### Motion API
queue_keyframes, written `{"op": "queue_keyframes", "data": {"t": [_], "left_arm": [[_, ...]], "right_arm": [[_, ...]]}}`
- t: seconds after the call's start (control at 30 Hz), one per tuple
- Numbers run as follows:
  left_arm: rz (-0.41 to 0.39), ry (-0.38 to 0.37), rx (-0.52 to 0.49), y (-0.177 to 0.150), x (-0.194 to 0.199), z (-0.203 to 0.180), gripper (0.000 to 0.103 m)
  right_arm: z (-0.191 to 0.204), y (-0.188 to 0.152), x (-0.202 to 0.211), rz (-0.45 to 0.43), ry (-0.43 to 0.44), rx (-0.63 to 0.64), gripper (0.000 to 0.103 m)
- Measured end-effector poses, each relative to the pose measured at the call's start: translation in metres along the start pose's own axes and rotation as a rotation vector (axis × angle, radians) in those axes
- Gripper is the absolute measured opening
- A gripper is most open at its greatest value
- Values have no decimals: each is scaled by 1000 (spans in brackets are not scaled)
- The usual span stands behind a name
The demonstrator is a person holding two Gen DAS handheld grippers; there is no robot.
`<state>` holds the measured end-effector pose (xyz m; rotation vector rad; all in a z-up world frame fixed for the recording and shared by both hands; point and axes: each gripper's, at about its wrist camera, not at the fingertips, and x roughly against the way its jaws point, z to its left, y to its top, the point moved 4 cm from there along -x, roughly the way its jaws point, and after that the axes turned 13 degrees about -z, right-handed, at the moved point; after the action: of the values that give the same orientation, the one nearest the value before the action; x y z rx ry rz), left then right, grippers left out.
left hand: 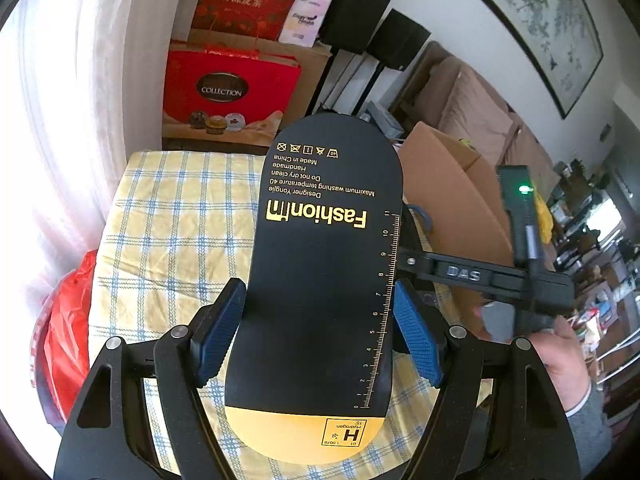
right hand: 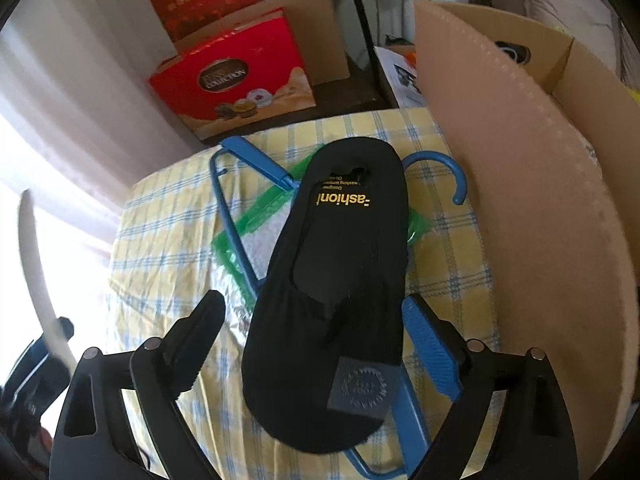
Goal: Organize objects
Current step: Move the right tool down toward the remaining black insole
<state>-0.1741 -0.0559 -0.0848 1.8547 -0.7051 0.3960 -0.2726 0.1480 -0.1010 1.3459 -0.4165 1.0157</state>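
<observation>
Checked surface point(right hand: 168, 240) bearing blue hanger point(right hand: 256, 164) and black sock on its card point(right hand: 340, 272). Left tongs point(left hand: 320, 336) clamp a bare insert card point(left hand: 320, 280). Right tongs point(right hand: 316, 344) gape, straddling the sock ungripped. Step: pickup; next, closing squarely.

Beyond the checked cloth we see a red gift box point(left hand: 228, 92) marked "COLLECTION", leaning against a brown carton point(left hand: 308, 80). On that carton stands a red paper bag point(left hand: 248, 0) beside a small pale bag point(left hand: 305, 18). 2 black speakers point(left hand: 380, 26) stand on stands by the wall. A framed painting point(left hand: 540, 24) hangs at upper right, above a sofa point(left hand: 476, 108). A white curtain point(left hand: 68, 120) glows at left.
</observation>
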Motion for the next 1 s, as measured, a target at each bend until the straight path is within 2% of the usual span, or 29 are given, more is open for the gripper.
{"op": "queue_keyframes", "data": {"t": [0.1, 0.5, 0.8, 1.0], "left_arm": [[-1, -6, 3, 1, 0, 0, 72], [8, -6, 8, -1, -3, 1, 72], [14, -11, 14, 0, -3, 0, 72], [19, -14, 10, -1, -4, -5, 72]], "right_arm": [[-1, 1, -9, 8, -31, 2, 100], [-1, -10, -37, 59, -57, 14, 98], [-6, -6, -28, 48, -25, -14, 79], [-6, -4, -18, 27, -26, 6, 61]]}}
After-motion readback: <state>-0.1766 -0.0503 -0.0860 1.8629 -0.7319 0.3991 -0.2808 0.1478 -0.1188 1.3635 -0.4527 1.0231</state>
